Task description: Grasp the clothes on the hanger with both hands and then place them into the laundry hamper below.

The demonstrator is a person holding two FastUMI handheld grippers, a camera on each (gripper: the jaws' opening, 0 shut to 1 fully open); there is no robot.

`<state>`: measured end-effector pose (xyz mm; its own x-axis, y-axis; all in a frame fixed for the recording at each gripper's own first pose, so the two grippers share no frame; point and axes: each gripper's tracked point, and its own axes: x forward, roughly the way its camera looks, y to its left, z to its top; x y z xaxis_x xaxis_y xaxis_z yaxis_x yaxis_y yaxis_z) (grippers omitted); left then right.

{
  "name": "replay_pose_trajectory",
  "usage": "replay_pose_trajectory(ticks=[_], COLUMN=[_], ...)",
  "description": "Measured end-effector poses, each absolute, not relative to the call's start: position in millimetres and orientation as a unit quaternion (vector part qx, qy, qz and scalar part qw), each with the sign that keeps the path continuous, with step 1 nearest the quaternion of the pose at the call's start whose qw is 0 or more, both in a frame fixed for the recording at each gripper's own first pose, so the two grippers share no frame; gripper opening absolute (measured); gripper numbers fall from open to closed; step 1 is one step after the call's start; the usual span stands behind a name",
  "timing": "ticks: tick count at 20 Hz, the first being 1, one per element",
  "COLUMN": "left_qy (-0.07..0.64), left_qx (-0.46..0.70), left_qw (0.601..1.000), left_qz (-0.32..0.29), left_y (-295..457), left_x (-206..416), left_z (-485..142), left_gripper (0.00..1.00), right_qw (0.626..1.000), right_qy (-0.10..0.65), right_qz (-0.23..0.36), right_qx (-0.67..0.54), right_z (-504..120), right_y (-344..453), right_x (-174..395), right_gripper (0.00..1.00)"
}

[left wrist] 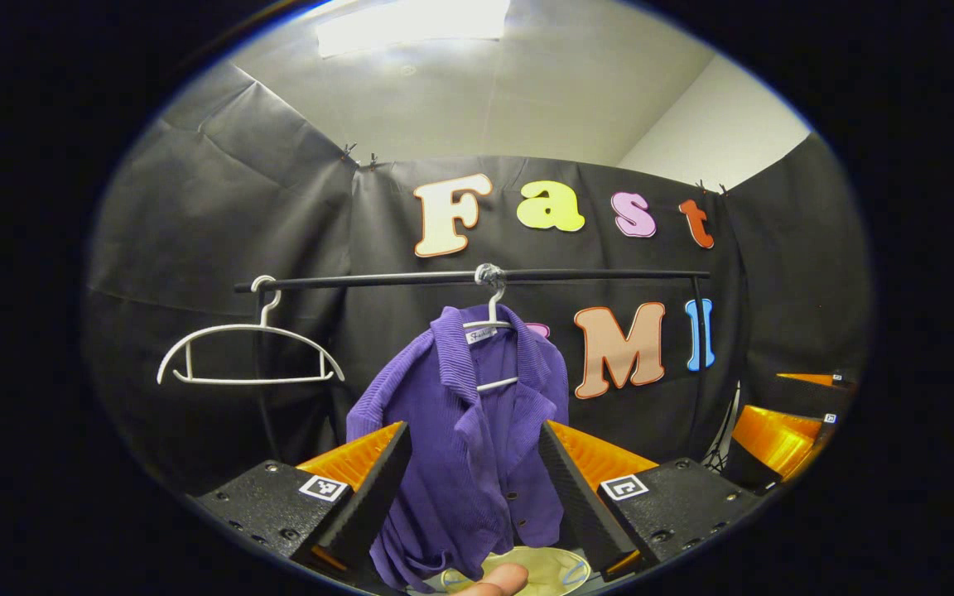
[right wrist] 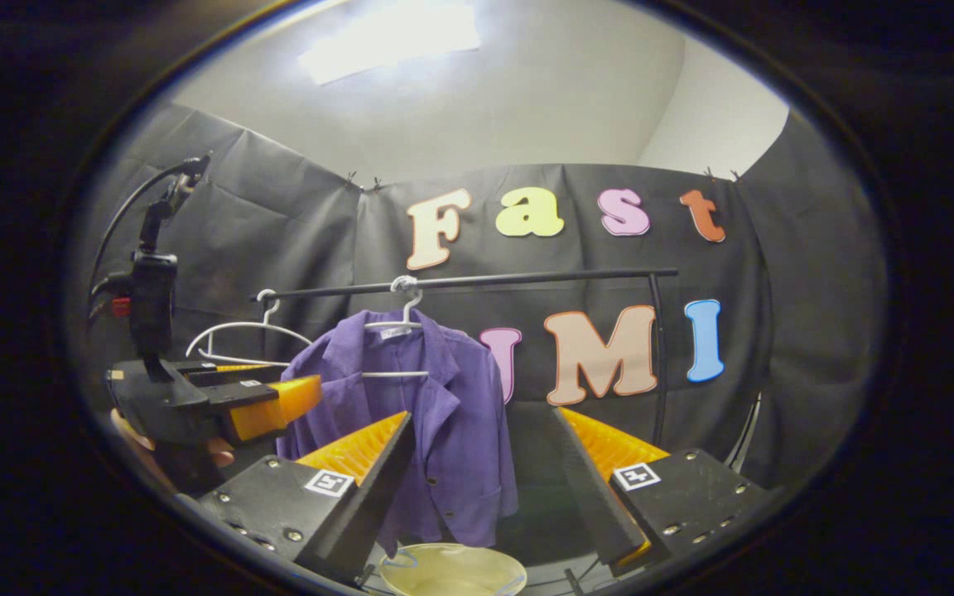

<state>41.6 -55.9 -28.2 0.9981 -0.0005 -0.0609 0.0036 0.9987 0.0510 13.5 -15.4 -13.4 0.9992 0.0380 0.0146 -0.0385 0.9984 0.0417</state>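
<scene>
White plastic, an empty hanger (left wrist: 249, 354) hung at the left end of the black rail (left wrist: 593, 275) in your left gripper view, well apart from the second hanger (left wrist: 493, 331) near the rail's middle. On that second hanger hung the purple cardigan (left wrist: 460, 430), open at the front, its hem reaching down toward the pale yellow hamper (left wrist: 556, 575) below it. Your left claw (left wrist: 473, 497) stood wide open, one finger to each side of the cardigan's lower half, and you had hold of nothing; whether the fingers touched the cloth I cannot tell. A fingertip (left wrist: 498, 578) showed at the bottom edge, in front of the hamper. At the far right of that view your right claw (left wrist: 783, 434) showed near the rail's upright post.

In your right gripper view, your left claw (right wrist: 278, 397) sat at the left, beside the cardigan's (right wrist: 436, 414) shoulder. The cardigan hung from its hanger (right wrist: 398, 319) on the rail (right wrist: 527, 280), and the hamper's (right wrist: 452, 571) rim lay beneath. Your right claw (right wrist: 485, 488) was also wide open and empty, the cardigan's right edge between its fingers, farther off.
</scene>
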Motion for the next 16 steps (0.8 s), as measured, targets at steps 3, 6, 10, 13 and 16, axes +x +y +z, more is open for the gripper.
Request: replay_pose_trajectory(ticks=[3, 6, 10, 13, 16], left_qy=[0.039, 0.045, 0.037, 0.028, 0.036], left_qx=[0.024, 0.033, 0.034, 0.027, 0.024], left_qw=[0.999, 0.998, 0.999, 0.999, 0.998], left_qz=[-0.011, -0.017, 0.001, 0.026, 0.038], left_y=[-68, -75, -69, -58, -57], left_x=[50, 58, 62, 64, 68], left_z=[-40, -43, -45, -54, -76], left_gripper=[0.95, 0.92, 0.94, 0.94, 0.92], right_qw=[0.999, 0.998, 0.998, 0.998, 0.997], right_qy=[-0.013, -0.017, -0.022, -0.010, 0.009], right_qz=[0.020, 0.021, 0.026, 0.037, 0.054], right_qx=[0.035, 0.049, 0.056, 0.053, 0.048], right_z=[-12, -11, -6, -19, -41], right_y=[-20, -21, -37, -35, -28], right_x=[14, 15, 32, 53, 74], right_gripper=[0.98, 0.98, 0.93, 0.96, 0.98])
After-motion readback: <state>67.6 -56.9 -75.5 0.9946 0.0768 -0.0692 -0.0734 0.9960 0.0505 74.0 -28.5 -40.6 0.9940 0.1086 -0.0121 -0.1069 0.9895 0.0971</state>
